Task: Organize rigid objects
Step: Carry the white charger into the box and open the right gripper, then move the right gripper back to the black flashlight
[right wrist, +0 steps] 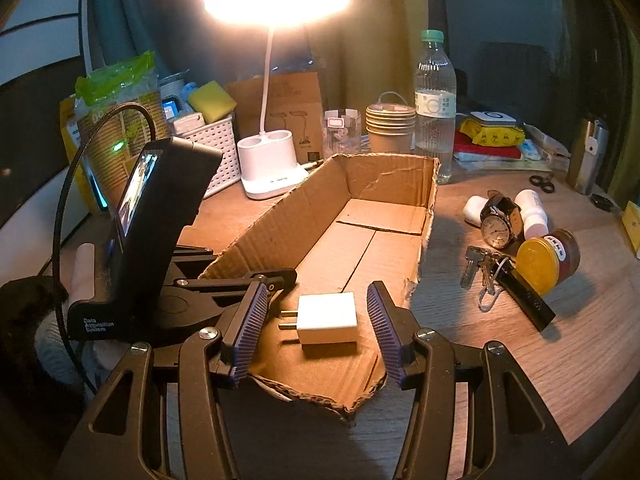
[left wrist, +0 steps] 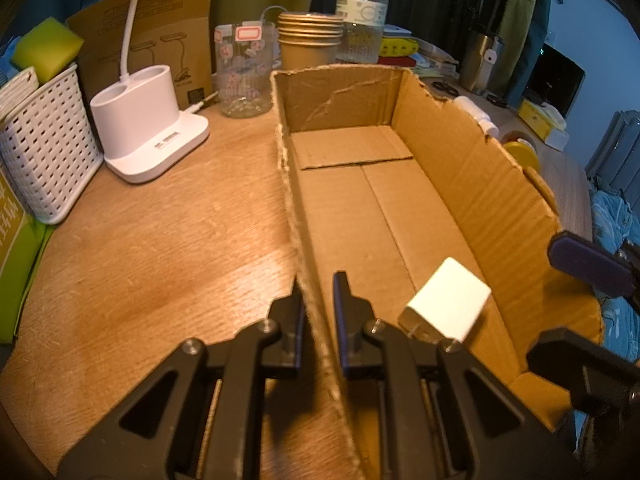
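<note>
A white plug adapter (right wrist: 328,318) lies on the floor at the near end of an open cardboard box (right wrist: 384,176). My right gripper (right wrist: 318,330) is open, its fingers on either side of the adapter and apart from it. My left gripper (left wrist: 318,312) is shut on the box's left wall (left wrist: 296,216), one finger outside and one inside. The adapter also shows in the left wrist view (left wrist: 446,300), with the right gripper's fingers (left wrist: 584,260) beyond it. A watch (right wrist: 498,224), keys (right wrist: 480,268), a yellow-lidded jar (right wrist: 546,260) and white bottles (right wrist: 532,212) lie on the table right of the box.
A lit desk lamp with a white base (right wrist: 268,168) stands behind the box, with a white basket (left wrist: 44,144), a glass jar (left wrist: 242,72), stacked paper cups (right wrist: 390,128) and a water bottle (right wrist: 434,100). Scissors (right wrist: 542,184) and a steel cup (right wrist: 590,156) are at the far right.
</note>
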Tool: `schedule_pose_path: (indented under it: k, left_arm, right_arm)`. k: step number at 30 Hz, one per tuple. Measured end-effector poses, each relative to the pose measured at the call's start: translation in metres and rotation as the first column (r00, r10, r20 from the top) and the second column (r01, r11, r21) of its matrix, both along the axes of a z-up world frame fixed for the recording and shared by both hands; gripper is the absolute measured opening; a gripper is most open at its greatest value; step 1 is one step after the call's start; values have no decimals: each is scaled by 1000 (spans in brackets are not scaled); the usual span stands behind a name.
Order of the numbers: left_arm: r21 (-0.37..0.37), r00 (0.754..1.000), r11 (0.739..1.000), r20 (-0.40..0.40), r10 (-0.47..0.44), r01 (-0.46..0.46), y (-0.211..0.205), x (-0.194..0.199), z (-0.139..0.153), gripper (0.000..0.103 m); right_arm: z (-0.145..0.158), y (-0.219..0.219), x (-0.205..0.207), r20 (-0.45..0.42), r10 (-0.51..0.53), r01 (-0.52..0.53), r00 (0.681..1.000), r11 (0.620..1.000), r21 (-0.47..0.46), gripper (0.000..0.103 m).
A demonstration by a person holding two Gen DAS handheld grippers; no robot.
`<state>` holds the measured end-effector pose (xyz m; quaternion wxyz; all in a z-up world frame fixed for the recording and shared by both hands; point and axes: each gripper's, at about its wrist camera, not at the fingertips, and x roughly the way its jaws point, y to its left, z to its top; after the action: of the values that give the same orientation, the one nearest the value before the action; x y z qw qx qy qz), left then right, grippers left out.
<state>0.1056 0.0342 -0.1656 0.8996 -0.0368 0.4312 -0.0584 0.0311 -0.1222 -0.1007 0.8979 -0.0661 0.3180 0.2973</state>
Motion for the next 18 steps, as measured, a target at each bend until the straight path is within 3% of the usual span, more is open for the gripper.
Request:
schedule_pose_path:
  k: [18]
  left_arm:
    - [0,1000,1000,0,0,0,0,0,0,13]
  right_arm:
    - [10,-10,1,31,-27,26,999,999,22,55]
